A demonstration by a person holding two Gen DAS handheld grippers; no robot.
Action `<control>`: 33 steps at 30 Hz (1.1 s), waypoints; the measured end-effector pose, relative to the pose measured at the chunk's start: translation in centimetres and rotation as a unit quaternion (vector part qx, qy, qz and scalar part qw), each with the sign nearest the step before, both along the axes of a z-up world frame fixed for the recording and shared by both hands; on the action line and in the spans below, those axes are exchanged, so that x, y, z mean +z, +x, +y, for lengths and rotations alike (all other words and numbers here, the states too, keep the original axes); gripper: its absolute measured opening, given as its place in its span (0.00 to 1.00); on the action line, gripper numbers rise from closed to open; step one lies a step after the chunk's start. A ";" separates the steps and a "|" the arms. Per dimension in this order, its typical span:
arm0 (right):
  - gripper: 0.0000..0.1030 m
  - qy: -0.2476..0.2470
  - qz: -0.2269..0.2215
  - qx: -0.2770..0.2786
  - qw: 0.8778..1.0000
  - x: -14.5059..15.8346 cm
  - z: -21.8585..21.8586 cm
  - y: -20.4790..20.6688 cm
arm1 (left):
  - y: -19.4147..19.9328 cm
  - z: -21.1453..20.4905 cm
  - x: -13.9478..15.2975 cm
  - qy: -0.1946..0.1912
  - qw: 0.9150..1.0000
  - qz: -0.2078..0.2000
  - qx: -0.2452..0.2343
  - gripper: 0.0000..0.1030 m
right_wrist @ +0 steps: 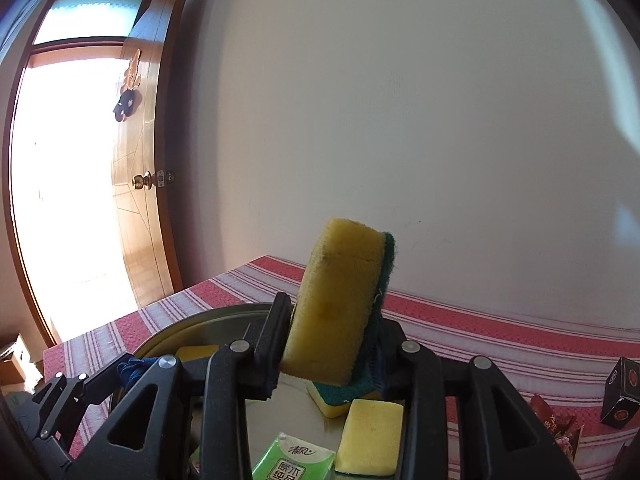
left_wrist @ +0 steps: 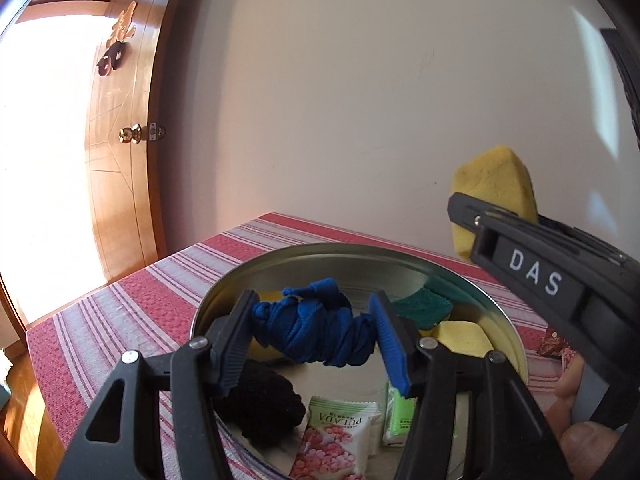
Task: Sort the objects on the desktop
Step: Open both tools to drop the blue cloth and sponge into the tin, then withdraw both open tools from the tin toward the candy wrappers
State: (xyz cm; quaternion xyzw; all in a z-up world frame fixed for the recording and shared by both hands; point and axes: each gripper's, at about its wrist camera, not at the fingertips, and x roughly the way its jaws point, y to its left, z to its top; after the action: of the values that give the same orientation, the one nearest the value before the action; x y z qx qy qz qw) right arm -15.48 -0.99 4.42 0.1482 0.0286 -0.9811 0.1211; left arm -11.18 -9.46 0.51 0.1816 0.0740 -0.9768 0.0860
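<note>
Yellow sponge: I've got it upright in my right gripper, jaws on both faces, green scrub side right; held over the tin prob. for dropping w/ the other sponges.
Blue cloth: bunched, left gripper clamped on its ends, above tin.
Tin contents: two sponges, tissue pack, snack sachet, black fuzzy item.
Outside tin: black box on striped cloth, unsorted I reckon.

A room in a home: a varnished wooden door with a brass knob, a plain white wall, and a red-and-white striped woven tablecloth.
</note>
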 end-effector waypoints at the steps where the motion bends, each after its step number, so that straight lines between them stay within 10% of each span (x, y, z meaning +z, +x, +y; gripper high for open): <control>1: 0.57 0.002 -0.007 0.003 1.000 0.1 -0.3 -0.5 | -0.1 -0.1 -0.1 0.003 1.000 -0.001 0.002 0.56; 4: 0.64 0.001 0.005 -0.001 1.000 0.0 -0.4 -0.6 | -0.2 -0.2 -0.3 0.005 1.000 -0.003 0.008 0.56; 11: 0.83 -0.056 0.081 -0.024 0.995 -1.2 3.0 4.2 | 0.8 -0.1 -0.1 -0.008 0.999 0.020 0.048 1.00; 21: 1.00 -0.066 0.194 -0.115 0.972 -2.4 5.9 10.1 | 1.0 1.6 0.1 -0.051 0.997 0.027 0.044 1.00; 33: 1.00 -0.082 0.203 -0.166 0.962 -2.6 8.4 11.9 | 1.2 1.8 0.0 -0.051 0.997 0.025 0.048 1.00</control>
State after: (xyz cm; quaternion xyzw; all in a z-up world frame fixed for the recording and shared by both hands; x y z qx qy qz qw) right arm -3.56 7.36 1.79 -0.0616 -0.0531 -0.9959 -0.0397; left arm -9.97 -7.67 0.52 0.1489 0.0347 -0.9783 0.1398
